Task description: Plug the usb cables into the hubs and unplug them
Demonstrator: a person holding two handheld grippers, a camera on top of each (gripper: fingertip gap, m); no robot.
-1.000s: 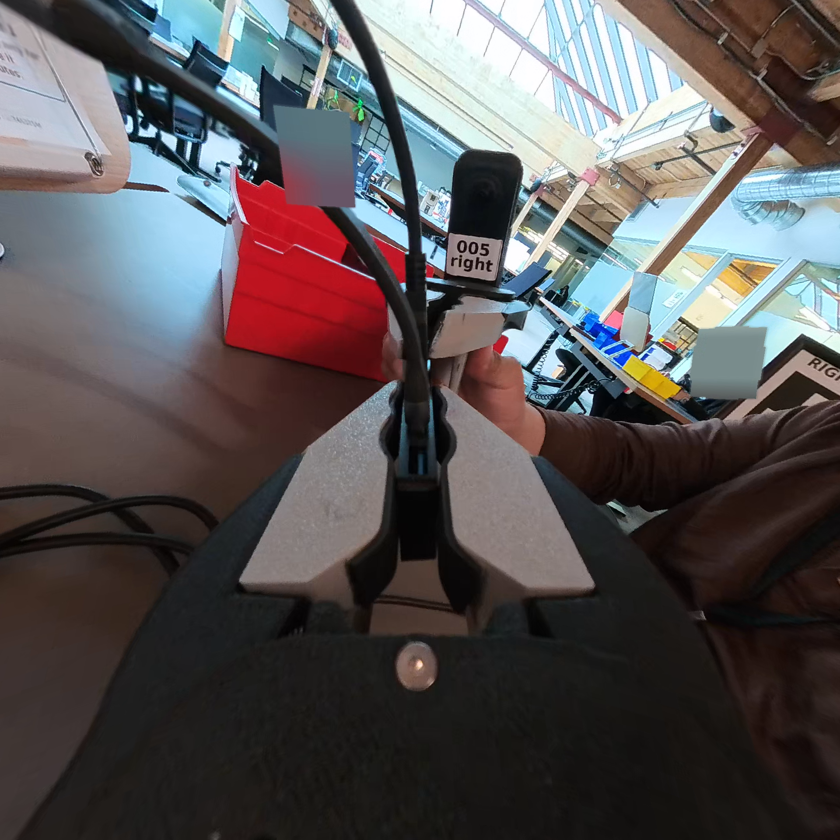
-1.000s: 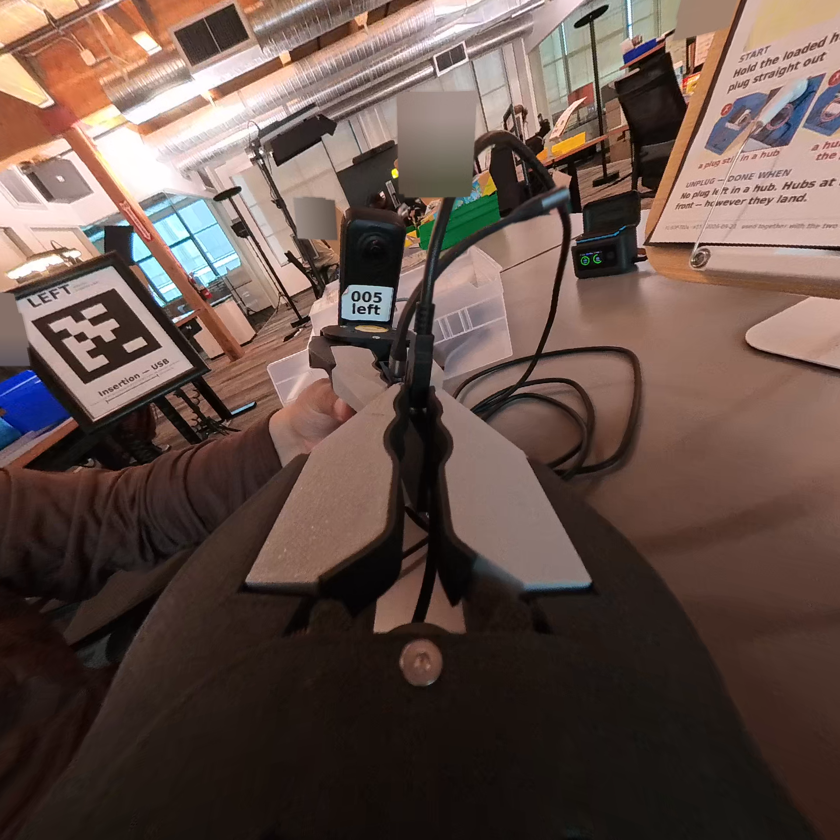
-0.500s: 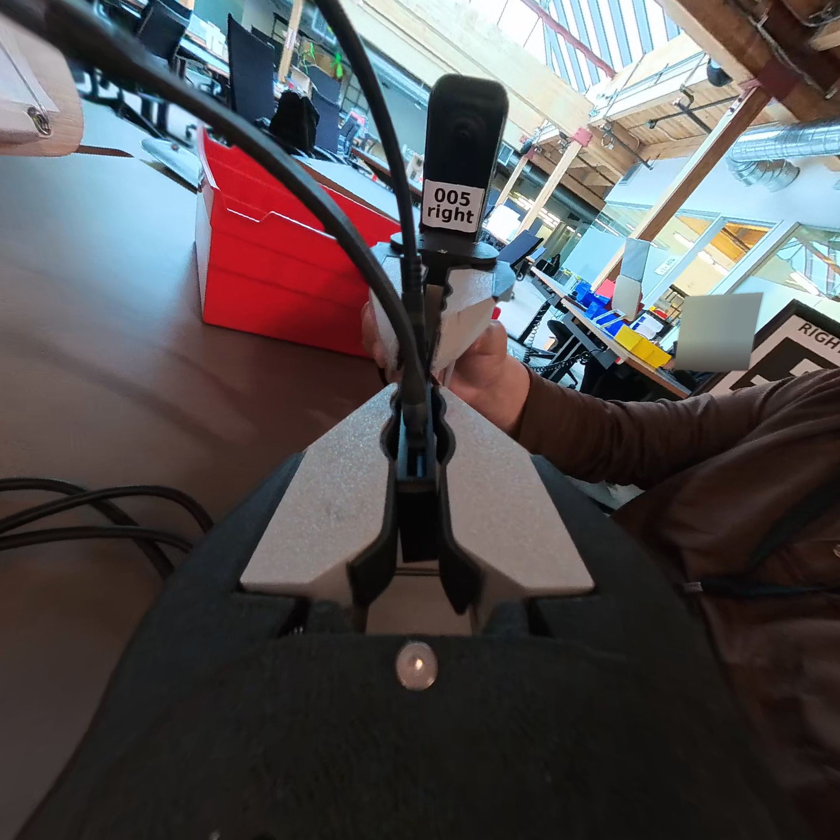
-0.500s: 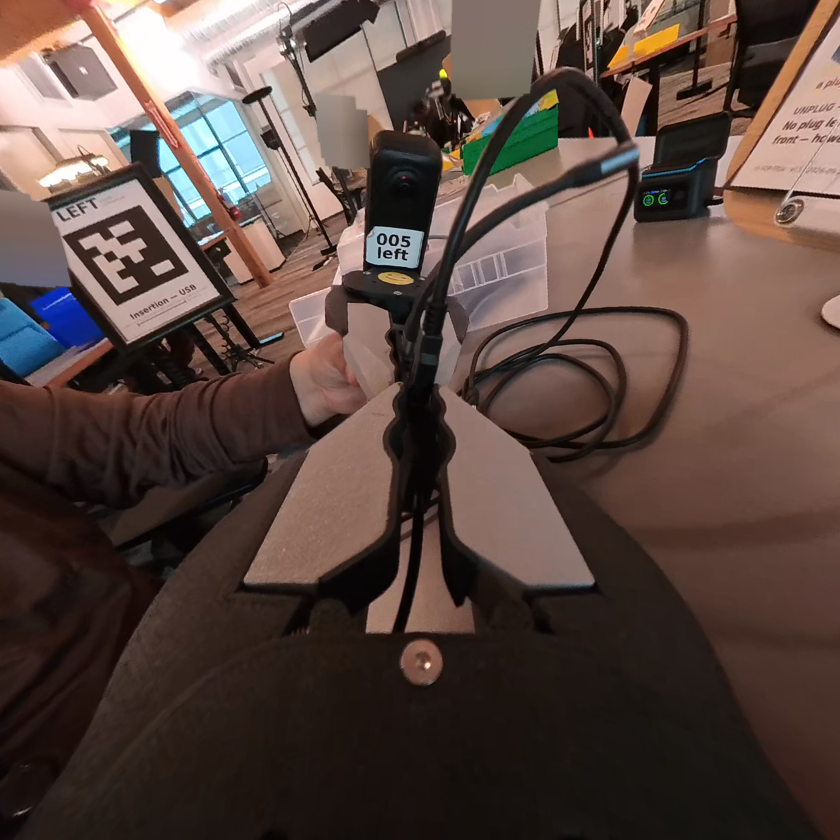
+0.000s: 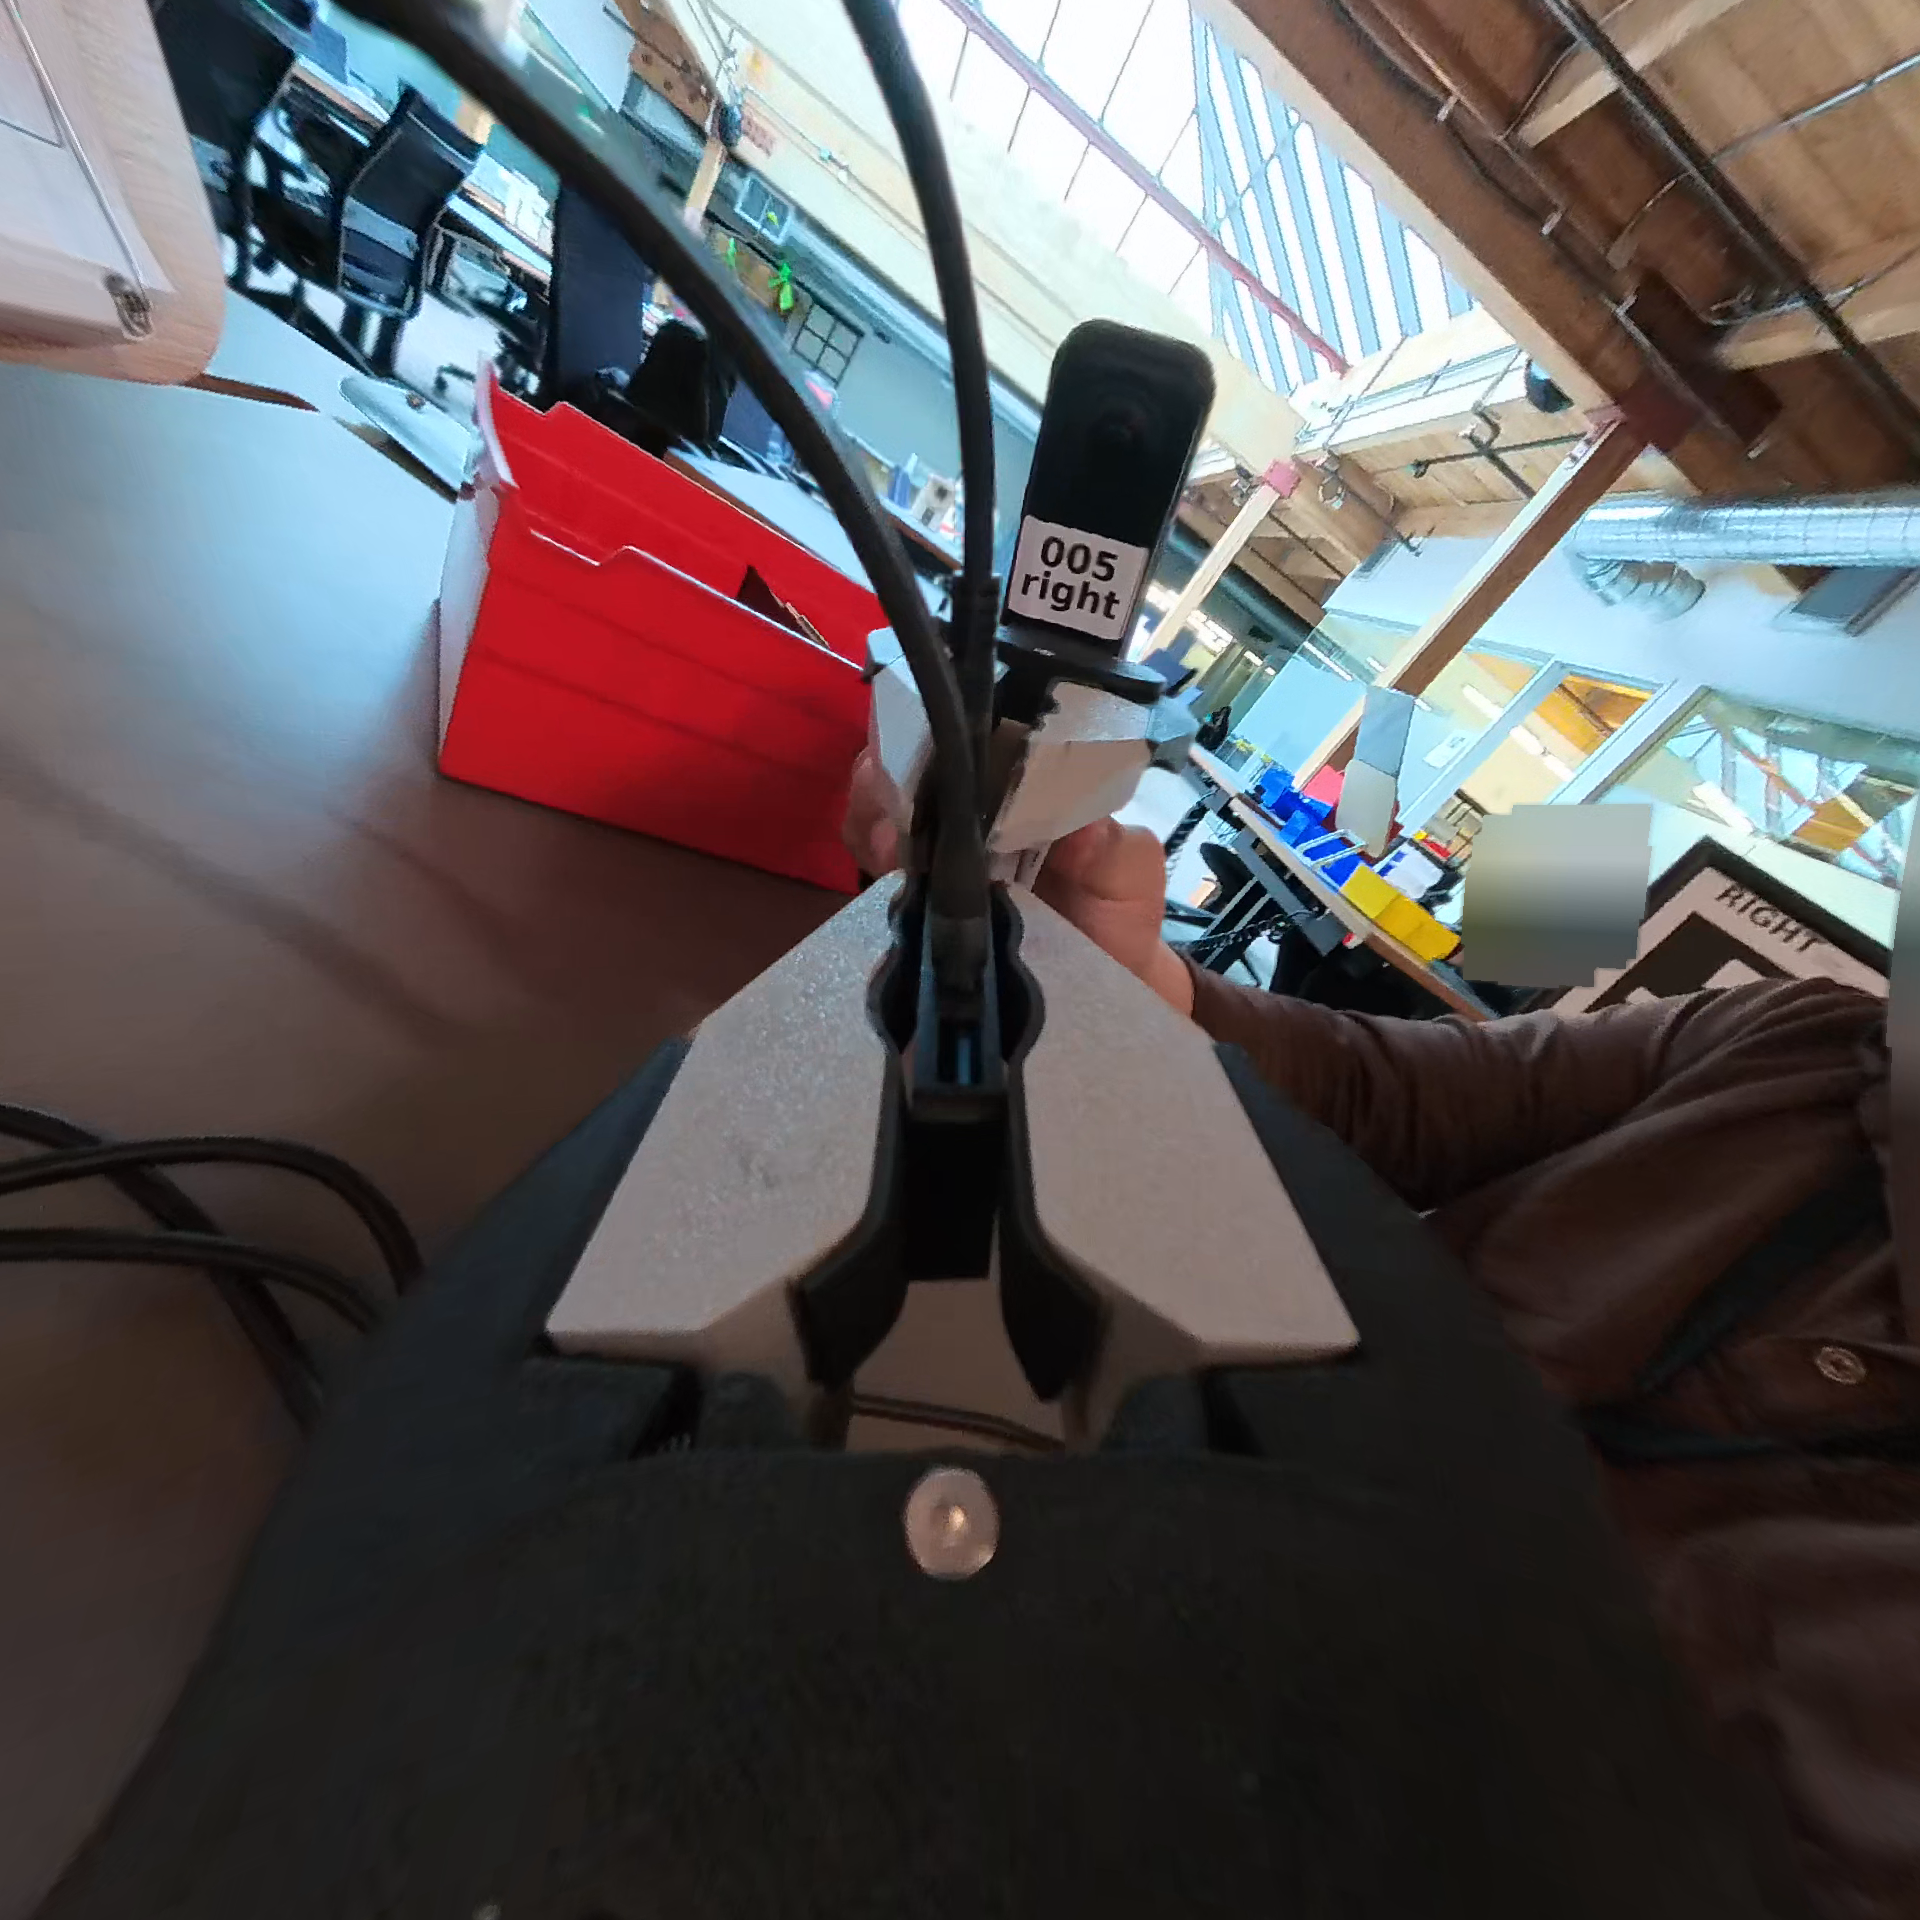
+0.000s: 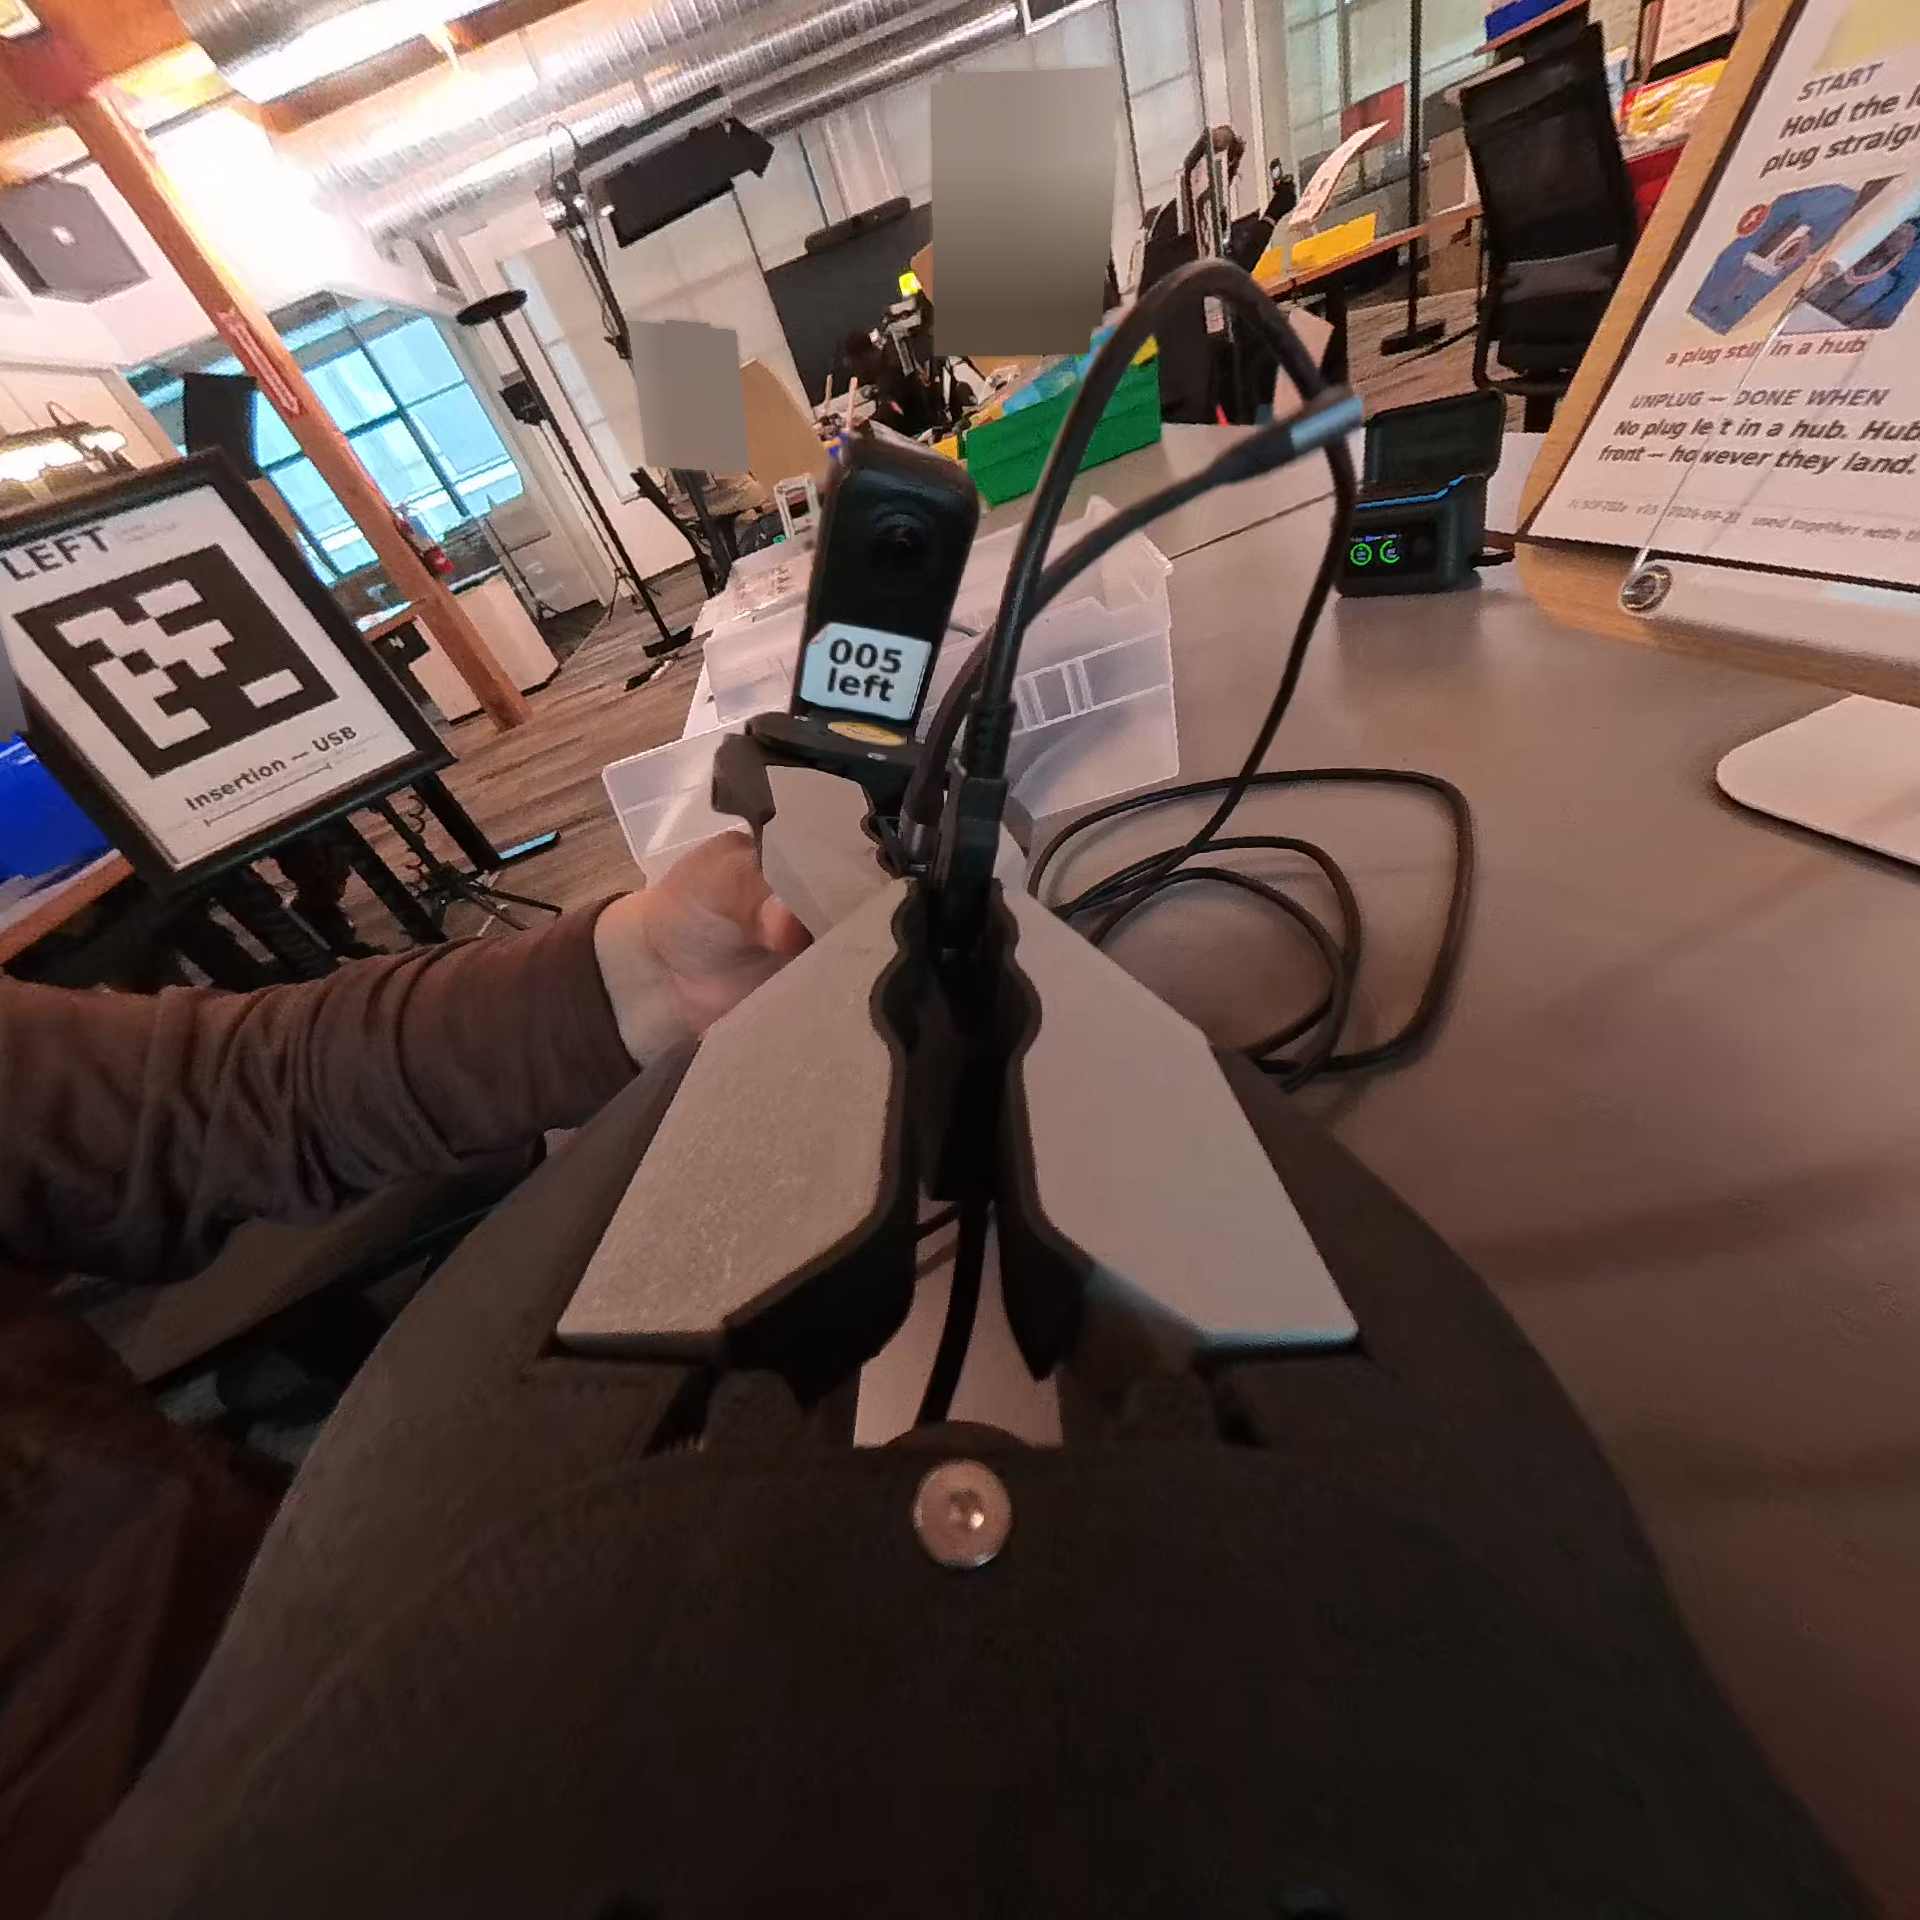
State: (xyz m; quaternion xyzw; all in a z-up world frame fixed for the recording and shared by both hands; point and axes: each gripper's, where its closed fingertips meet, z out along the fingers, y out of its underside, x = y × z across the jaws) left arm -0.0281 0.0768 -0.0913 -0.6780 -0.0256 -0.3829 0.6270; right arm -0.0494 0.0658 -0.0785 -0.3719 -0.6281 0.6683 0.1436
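In the left wrist view my left gripper (image 5: pixel 951 904) is shut on a slim black USB hub (image 5: pixel 945 1184) whose blue port faces forward. A dark plug (image 5: pixel 954 935) sits at that port, and its black cable (image 5: pixel 940 312) arcs up. I cannot tell how deep the plug sits. My right gripper (image 5: pixel 977 790) faces it, tip to tip. In the right wrist view my right gripper (image 6: pixel 951 904) is shut on the black plug (image 6: pixel 971 831), and the left gripper (image 6: pixel 883 831) is just beyond. A loose cable end (image 6: pixel 1314 421) hangs in the air.
A red bin (image 5: pixel 623 707) stands on the brown table behind the grippers. Cable loops (image 6: pixel 1351 935) lie on the table. A clear plastic box (image 6: pixel 1091 675), a small black device with green lights (image 6: pixel 1413 520), an instruction sign (image 6: pixel 1766 364) and a white base (image 6: pixel 1829 769) stand around. The grippers are tip to tip, or close to it.
Both grippers stay shut and tip to tip. Both have swung and tilted a little, so the backgrounds shift. The plug stays at the hub's port.
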